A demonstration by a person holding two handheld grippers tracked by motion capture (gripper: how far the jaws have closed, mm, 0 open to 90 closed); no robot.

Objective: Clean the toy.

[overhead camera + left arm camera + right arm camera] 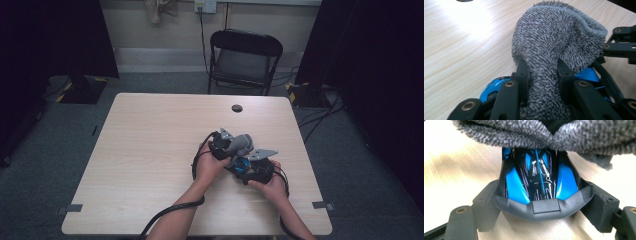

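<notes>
Two grips are seen: the fluffy grey terry cloth [549, 50] is pinched in the left gripper [544, 75], draped over a glossy blue-and-black, seemingly plastic toy car [539, 180] clamped in the right gripper [541, 205], above the pale wooden table [150, 150].

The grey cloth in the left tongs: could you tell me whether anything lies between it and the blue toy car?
Nothing visible does. The grey cloth, pinched in the left tongs, drapes directly over the front of the blue toy car, which the right tongs clasp on both sides above the table.
</notes>
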